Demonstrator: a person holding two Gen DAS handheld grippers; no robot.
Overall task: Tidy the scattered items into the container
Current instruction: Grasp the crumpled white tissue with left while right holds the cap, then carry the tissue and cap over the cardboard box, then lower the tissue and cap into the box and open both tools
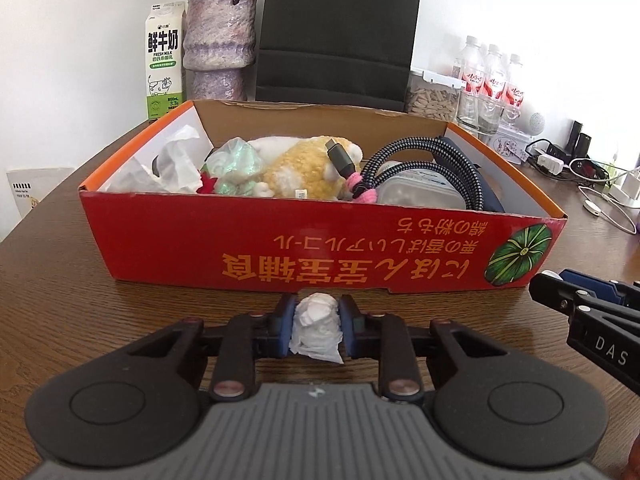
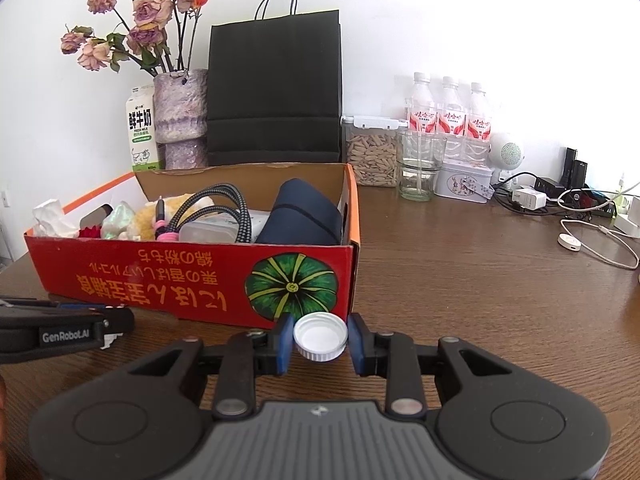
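Two grippers low over the brown wooden tabletop point(image 2: 460, 280), both just near of the red cardboard box point(image 1: 304, 248).

Left gripper point(image 1: 317, 328): fingers clamped on a crumpled white tissue wad point(image 1: 317, 330). The wad fills the gap between the blue pads and sticks out below them. It sits right in front of the box's near wall, roughly mid-width. Can't tell if it touches the tabletop.

Right gripper point(image 2: 320, 342): fingers around a white bottle cap point(image 2: 320, 336), open side up. Left pad touches the cap rim; a small gap shows on the right side, so the fingers are slightly apart and not clamped on it. The cap is near the box's near-right corner, just below the printed green pumpkin point(image 2: 291, 286).

Each gripper shows at the edge of the other's view: the right one at far right of the left wrist view, the left one at far left of the right wrist view.

Box contents, left to right: loose white tissue point(image 1: 176, 160), a green-white plush piece point(image 1: 236, 168), a yellow-white plush toy point(image 1: 308, 172), a braided cable point(image 1: 420, 160) tied with a pink band, a clear plastic container point(image 1: 420, 194), a dark blue pouch point(image 2: 304, 216) against the right wall.

Behind the box: milk carton point(image 2: 141, 132), purple vase point(image 2: 180, 116) with dried roses, black paper bag point(image 2: 276, 92). Far right: seed jar point(image 2: 372, 156), three water bottles point(image 2: 450, 116), chargers and cables point(image 2: 560, 204).
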